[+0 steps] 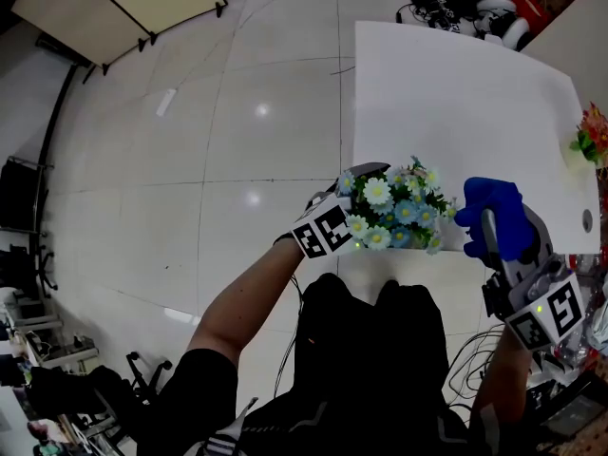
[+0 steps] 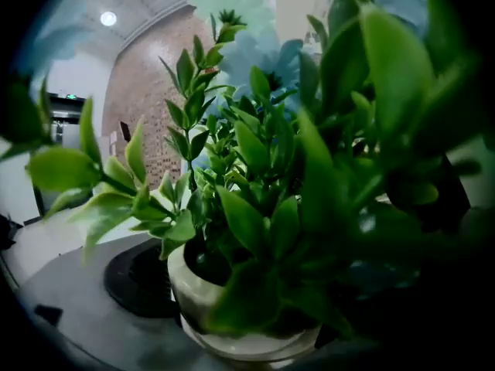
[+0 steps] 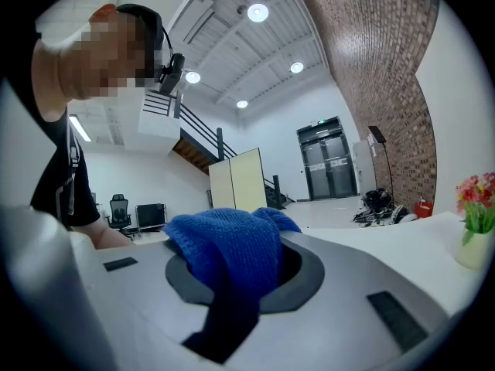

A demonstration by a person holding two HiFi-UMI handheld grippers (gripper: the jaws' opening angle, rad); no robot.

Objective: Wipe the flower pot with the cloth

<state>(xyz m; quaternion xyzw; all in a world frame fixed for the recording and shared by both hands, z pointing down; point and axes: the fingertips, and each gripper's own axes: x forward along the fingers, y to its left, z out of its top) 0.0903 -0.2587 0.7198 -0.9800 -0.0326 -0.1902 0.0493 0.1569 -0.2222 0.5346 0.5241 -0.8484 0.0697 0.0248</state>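
Under flowers [image 1: 394, 207], pot [image 2: 189, 296], left gripper view only

Blue cloth [image 3: 224, 247], white flower pot [image 2: 190, 289], green leaves [image 2: 246, 216]

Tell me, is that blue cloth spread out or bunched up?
Bunched up: the blue cloth shows as a rounded wad clamped in the right gripper, with no flat sheet visible.

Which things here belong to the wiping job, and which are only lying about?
Belong to the job:
flower pot with pale flowers
blue cloth

Only lying about:
second pot with red flowers
folding screen
gear on the floor
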